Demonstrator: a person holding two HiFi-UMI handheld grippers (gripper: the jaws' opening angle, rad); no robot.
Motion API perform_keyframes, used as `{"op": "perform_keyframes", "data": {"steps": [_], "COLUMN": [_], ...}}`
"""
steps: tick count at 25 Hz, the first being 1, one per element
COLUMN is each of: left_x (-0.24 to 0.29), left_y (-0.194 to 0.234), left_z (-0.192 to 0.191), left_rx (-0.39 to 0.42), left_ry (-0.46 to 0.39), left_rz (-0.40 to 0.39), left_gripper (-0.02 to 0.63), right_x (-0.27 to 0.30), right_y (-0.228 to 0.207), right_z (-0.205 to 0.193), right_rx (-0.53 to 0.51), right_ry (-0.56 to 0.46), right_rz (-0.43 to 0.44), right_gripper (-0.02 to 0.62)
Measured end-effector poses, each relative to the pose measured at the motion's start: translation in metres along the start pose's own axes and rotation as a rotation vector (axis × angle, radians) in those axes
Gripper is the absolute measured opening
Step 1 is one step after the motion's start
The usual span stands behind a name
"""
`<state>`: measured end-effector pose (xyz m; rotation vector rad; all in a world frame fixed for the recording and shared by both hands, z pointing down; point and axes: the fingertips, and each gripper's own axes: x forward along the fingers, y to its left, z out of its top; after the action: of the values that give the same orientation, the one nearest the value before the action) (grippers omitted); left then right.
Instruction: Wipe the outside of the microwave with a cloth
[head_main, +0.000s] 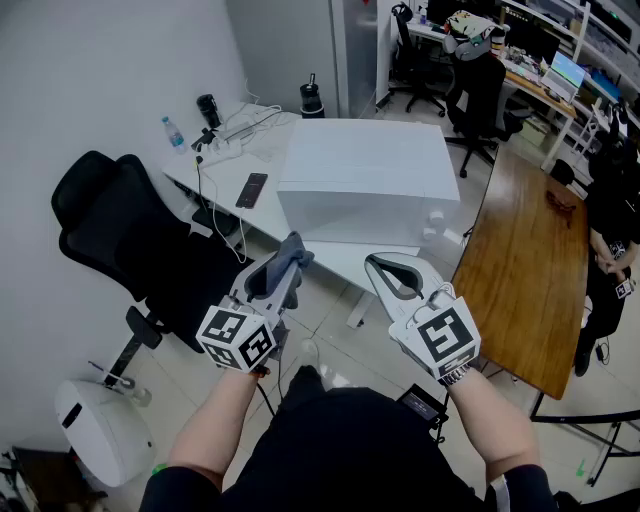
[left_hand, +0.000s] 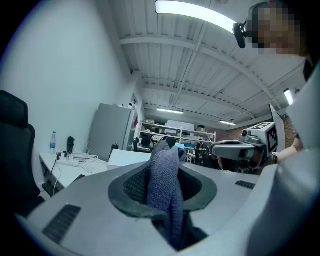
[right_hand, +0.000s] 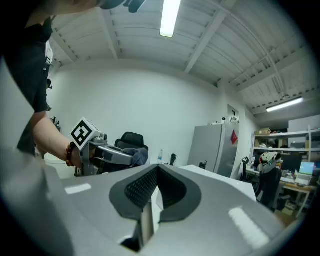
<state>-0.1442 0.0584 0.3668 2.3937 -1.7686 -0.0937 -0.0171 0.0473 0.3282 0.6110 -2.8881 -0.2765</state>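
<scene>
We see left gripper (head_main: 283, 268) clamping the cloth (head_main: 295, 250); microwave (head_main: 365, 180) lies just up-frame, long side across; right gripper (head_main: 377, 264) closed empty, equally near.

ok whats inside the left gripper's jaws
A blue-grey cloth, pinched between the pads of the left gripper and sticking up past them. Its lower end runs down into the slot between the jaws, so how much more hangs there is covered.
</scene>
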Motion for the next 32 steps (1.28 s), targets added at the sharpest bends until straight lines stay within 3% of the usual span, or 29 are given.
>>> {"op": "perform_keyframes", "data": {"steps": [9,19,26,32], "left_x": [0.017,0.072,0.120,0.153], "left_y": [0.074,0.173,0.221,0.240], "left_z": [-0.024,-0.051,-0.081,-0.099], "left_rx": [-0.049,-0.167,-0.216,-0.273], "left_ry": [0.036,0.095,0.188,0.227], "left_rz": [0.094,0.138,0.092,-0.003], "left_gripper": [0.120,0.118,0.117,0.114], "right_x": [0.046,0.113,0.157,0.181], "right_y": [-0.021,-0.084,-0.120,-0.147], "right_z": [-0.006,-0.008,-0.014,-0.016], "right_rx": [0.036,0.102,0.132,0.119], "right_ry": [0.009,0.003,0.013,0.014], "right_rz": [0.004,-0.058,-0.098,-0.142], "right_gripper": [0.000,0.000,0.000,0.000]}}
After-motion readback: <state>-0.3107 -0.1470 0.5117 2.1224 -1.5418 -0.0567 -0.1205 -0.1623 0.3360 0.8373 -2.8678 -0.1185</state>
